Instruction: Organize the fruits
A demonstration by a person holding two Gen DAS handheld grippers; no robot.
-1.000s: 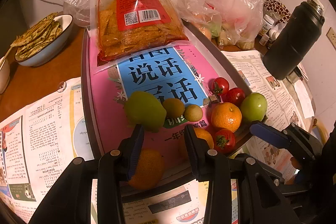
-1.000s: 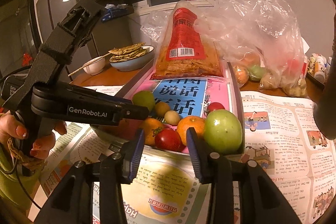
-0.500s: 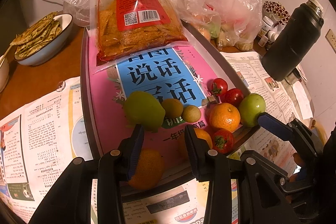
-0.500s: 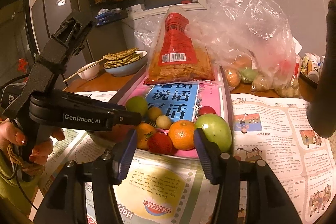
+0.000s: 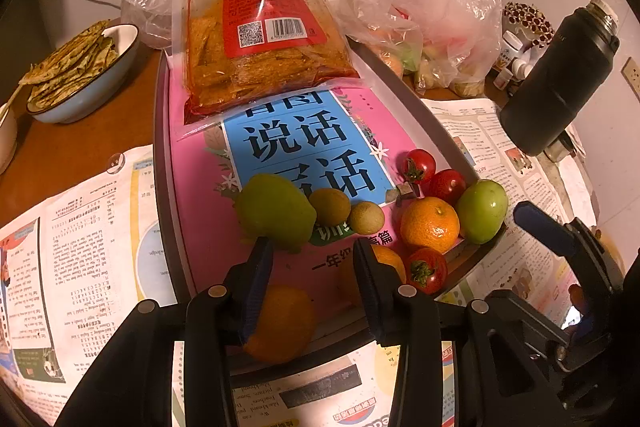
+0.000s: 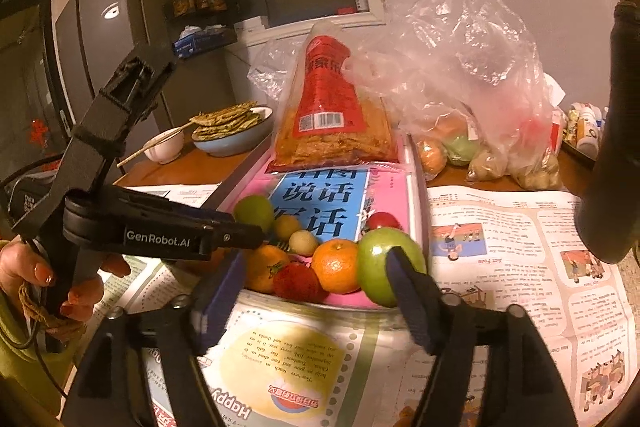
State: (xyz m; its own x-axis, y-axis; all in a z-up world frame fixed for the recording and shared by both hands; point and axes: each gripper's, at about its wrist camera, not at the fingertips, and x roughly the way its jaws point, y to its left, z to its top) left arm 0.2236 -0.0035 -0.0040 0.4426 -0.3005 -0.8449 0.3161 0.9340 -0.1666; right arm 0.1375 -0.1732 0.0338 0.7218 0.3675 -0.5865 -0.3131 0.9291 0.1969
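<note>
A grey tray lined with a pink and blue booklet holds the fruit. In the left wrist view a large green fruit, two small brownish fruits, an orange, a green apple and red tomatoes lie at its near end. My left gripper is open and empty above the tray's near edge, with an orange under its left finger. My right gripper is open wide just before the tray's near rim, facing the tomato, orange and green apple.
A red snack bag lies on the tray's far end. Clear plastic bags with more fruit sit behind it on the right. A black flask stands on the right. A blue bowl of flatbread stands on the left. Newspaper covers the table.
My right gripper has opened wider and moved closer to the fruit at the tray's near rim. My left gripper has stayed in place.
</note>
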